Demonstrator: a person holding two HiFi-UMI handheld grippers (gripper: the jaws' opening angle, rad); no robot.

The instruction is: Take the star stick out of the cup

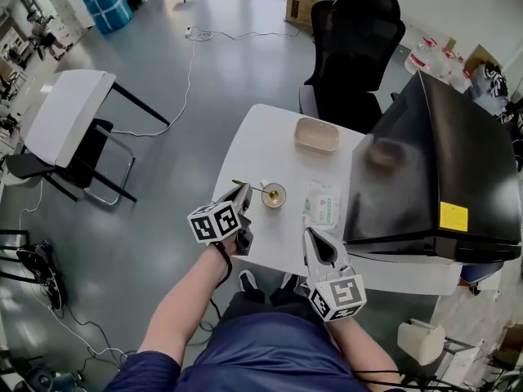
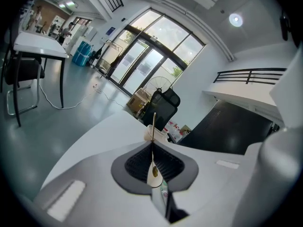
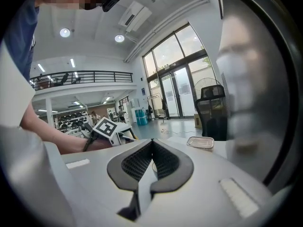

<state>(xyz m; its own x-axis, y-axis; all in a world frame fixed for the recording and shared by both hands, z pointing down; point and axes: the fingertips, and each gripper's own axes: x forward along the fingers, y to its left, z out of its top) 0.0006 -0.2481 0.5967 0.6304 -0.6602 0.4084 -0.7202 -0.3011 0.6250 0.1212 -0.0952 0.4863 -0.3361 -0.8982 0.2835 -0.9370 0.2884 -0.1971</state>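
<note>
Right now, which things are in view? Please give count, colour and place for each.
table: one, white, centre
cup: one, pale, table's near side
star stick: one, gold, leaning in cup
shallow container: one, beige, table's far side
wipes pack: one, white, right of cup
large box: one, black, table's right
office chair: one, black, behind table
second table: one, white, far left
left gripper: one, grey, shut on star stick
right gripper: one, grey, shut, empty

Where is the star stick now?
The star stick leans out of the cup, pinched by the left hand-held gripper, near the table's front edge in head view.
</note>
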